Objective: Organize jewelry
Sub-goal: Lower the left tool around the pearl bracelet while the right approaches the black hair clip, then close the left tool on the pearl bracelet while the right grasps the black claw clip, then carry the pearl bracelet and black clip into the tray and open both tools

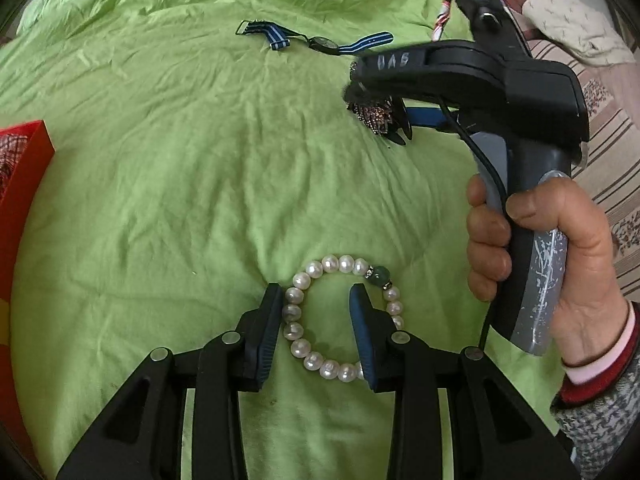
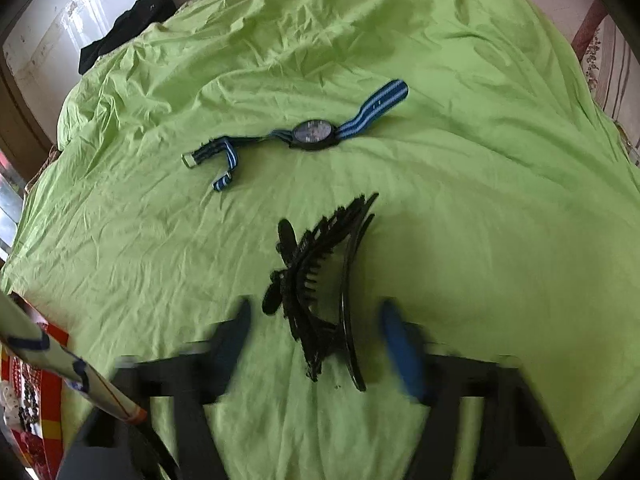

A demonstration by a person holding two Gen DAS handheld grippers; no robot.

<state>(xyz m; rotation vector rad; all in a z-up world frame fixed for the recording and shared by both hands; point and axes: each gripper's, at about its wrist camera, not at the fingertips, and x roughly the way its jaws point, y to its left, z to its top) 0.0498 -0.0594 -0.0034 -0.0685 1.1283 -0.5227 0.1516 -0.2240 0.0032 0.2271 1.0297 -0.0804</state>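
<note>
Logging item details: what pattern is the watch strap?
The watch strap is blue with lighter blue lengthwise stripes, clearest in the right wrist view.

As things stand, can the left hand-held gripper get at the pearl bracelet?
Probably yes. The left hand-held gripper is open, its fingers straddling one side of the pearl bracelet lying flat on the green sheet. Nothing lies between them.

You've got a matt, creased green cloth sheet (image 1: 168, 152) under everything. Bracelet (image 1: 340, 316): glossy, slightly lumpy pearl-like beads plus one dark green polished bead. Watch (image 2: 314, 135): woven striped fabric strap, metal-looking buckle, dark matt case. Hair clip (image 2: 320, 300): glossy black plastic, with a sparkly beaded face in the left view. Your left gripper (image 1: 318, 328) fingers (image 1: 266, 332): matt black plastic, ribbed blue pads. Box (image 1: 24, 184): smooth red card.
</note>
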